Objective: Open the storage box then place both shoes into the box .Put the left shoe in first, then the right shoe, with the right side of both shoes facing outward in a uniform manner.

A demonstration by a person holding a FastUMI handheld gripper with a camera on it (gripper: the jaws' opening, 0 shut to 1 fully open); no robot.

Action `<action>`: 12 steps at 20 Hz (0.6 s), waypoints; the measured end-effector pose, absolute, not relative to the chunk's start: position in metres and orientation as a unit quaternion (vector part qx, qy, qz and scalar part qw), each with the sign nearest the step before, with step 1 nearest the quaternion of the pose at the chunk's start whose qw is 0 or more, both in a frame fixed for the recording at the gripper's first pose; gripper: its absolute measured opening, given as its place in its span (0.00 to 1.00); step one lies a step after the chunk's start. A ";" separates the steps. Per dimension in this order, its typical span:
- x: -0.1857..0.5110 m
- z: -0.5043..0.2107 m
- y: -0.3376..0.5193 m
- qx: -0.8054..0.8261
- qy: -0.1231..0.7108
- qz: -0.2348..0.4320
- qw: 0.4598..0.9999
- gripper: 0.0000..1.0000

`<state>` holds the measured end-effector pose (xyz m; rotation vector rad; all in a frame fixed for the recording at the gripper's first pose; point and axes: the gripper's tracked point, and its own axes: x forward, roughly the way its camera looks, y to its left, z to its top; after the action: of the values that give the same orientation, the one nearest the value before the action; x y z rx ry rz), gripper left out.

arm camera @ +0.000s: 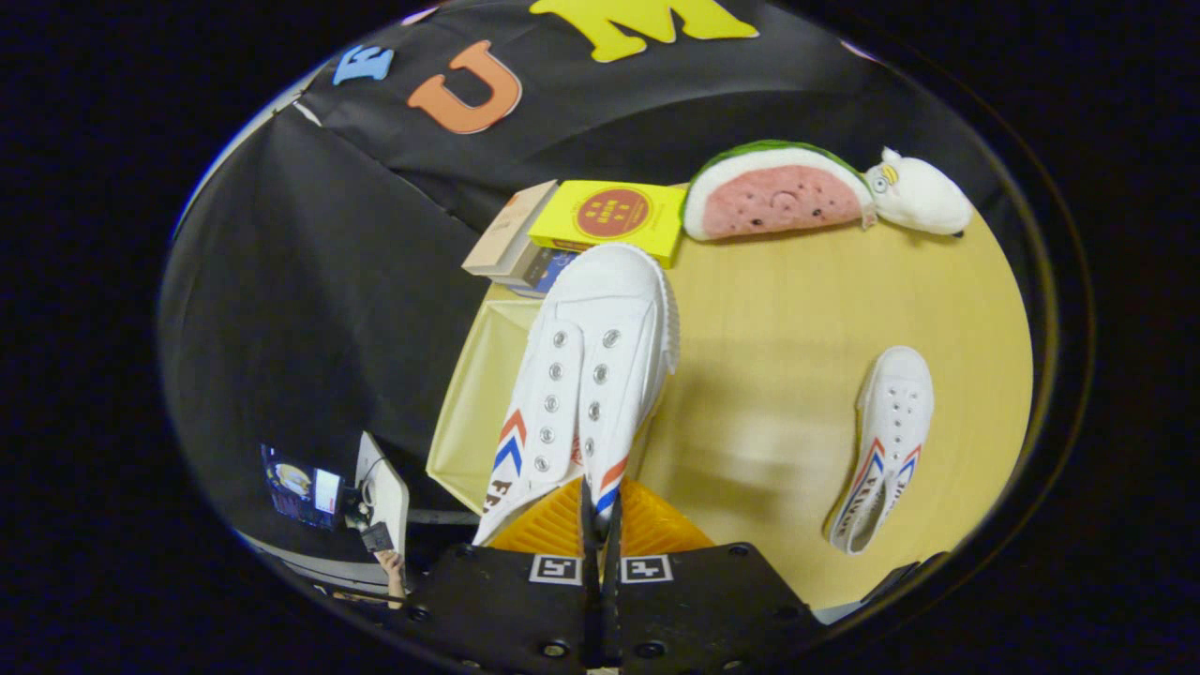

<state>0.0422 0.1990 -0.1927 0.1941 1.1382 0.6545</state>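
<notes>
Gripping a white shoe [586, 375] by its collar, the gripper [600, 511] is clamped together.

Held shoe [586, 375] left of other shoe [886, 441]

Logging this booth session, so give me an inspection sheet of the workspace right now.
Surface: wooden table, bare between the shoes.
Job's things: held shoe above the open storage box; second shoe lying on the table.
Clutter: yellow carton, books, watermelon plush, white plush along the far edge.
Grippers: gripper pinching the held shoe's rim.
Cables: nothing seen.
Surroundings: black cloth wall.
</notes>
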 end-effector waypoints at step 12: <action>0.047 -0.258 0.359 0.033 0.560 0.248 0.790 0.00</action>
<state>0.0467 0.3585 -0.2580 0.0717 1.2056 0.5350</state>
